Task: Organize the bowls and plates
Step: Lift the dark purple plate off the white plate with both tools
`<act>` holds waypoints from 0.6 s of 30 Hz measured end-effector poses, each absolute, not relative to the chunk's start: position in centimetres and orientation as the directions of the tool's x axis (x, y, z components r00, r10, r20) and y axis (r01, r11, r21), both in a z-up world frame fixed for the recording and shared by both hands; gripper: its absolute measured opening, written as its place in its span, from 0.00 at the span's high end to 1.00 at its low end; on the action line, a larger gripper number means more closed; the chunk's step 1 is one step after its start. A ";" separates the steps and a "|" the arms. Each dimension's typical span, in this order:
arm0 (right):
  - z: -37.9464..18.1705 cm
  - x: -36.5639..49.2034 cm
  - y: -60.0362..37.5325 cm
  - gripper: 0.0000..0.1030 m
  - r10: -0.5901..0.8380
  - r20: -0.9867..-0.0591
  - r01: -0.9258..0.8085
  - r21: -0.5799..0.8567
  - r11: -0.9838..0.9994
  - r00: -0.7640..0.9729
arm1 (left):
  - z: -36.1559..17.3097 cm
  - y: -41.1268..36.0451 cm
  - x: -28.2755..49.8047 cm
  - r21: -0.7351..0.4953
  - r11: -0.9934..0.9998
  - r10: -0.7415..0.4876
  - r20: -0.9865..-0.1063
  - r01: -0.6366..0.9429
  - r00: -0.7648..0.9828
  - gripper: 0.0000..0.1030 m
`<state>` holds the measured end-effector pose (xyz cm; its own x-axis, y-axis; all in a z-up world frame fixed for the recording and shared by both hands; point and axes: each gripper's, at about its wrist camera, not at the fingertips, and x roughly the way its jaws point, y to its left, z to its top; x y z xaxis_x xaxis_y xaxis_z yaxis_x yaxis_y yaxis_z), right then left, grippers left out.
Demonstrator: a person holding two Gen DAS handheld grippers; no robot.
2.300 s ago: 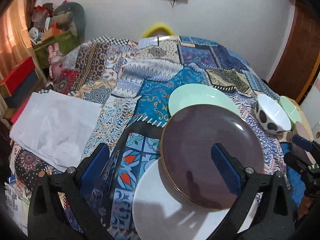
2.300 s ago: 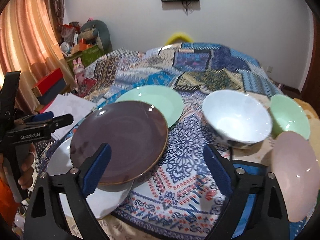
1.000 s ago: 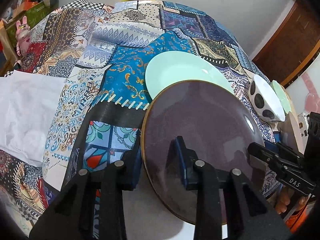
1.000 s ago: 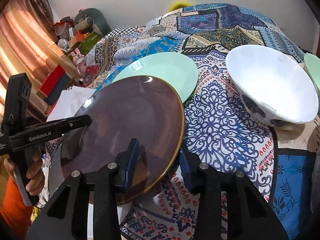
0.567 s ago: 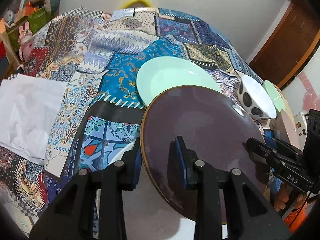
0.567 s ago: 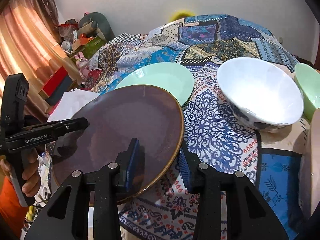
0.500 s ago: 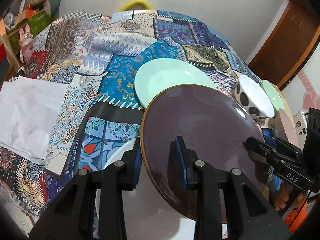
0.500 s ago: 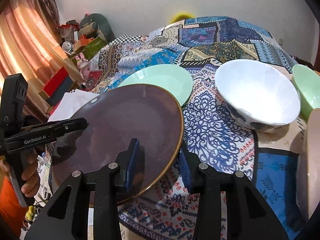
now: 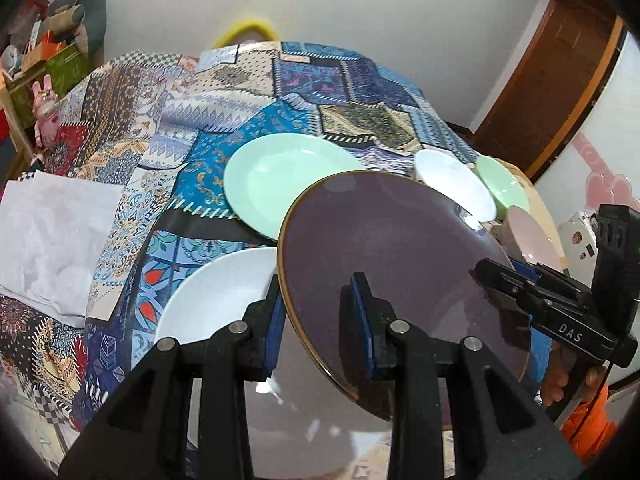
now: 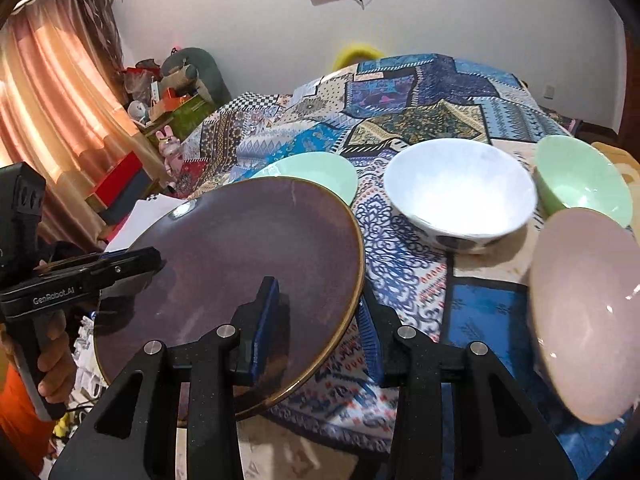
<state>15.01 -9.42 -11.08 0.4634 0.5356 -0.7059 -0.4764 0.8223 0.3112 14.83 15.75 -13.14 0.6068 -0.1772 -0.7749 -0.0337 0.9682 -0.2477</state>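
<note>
A dark purple plate (image 9: 400, 264) (image 10: 240, 260) with a gold rim hangs tilted above the bed, held from both sides. My left gripper (image 9: 318, 316) is shut on its left rim, and my right gripper (image 10: 318, 314) is shut on its right rim. Under it lies a white plate (image 9: 216, 300). Just behind, a mint green plate (image 9: 276, 176) (image 10: 320, 172) rests on the quilt. To the right stand a white spotted bowl (image 10: 456, 196), a mint green bowl (image 10: 580, 176) and a pink bowl (image 10: 588, 288).
A patchwork quilt (image 9: 280, 92) covers the bed. A white folded cloth (image 9: 44, 240) lies at its left edge. Clutter and a toy rabbit (image 9: 44, 96) sit beyond the left side. A wooden door (image 9: 560, 80) is at the right.
Both grippers closed on the purple plate's rims and lifted it off the white plate. It has risen and moved slightly right, so more of the white plate shows.
</note>
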 end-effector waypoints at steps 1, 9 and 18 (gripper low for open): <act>-10.9 14.8 -9.7 0.66 0.534 -0.704 -0.475 0.309 0.824 0.468 | -12.9 15.4 14.5 -0.249 0.968 -0.180 -0.772 -0.030 0.609 0.69; -9.9 13.1 -12.2 0.66 0.533 -0.688 -0.474 0.302 0.828 0.493 | -11.3 12.4 12.3 -0.245 0.970 -0.197 -0.756 0.010 0.624 0.69; -9.7 11.5 -15.0 0.66 0.530 -0.683 -0.462 0.305 0.832 0.502 | -11.3 9.1 10.0 -0.247 0.968 -0.218 -0.765 0.036 0.607 0.69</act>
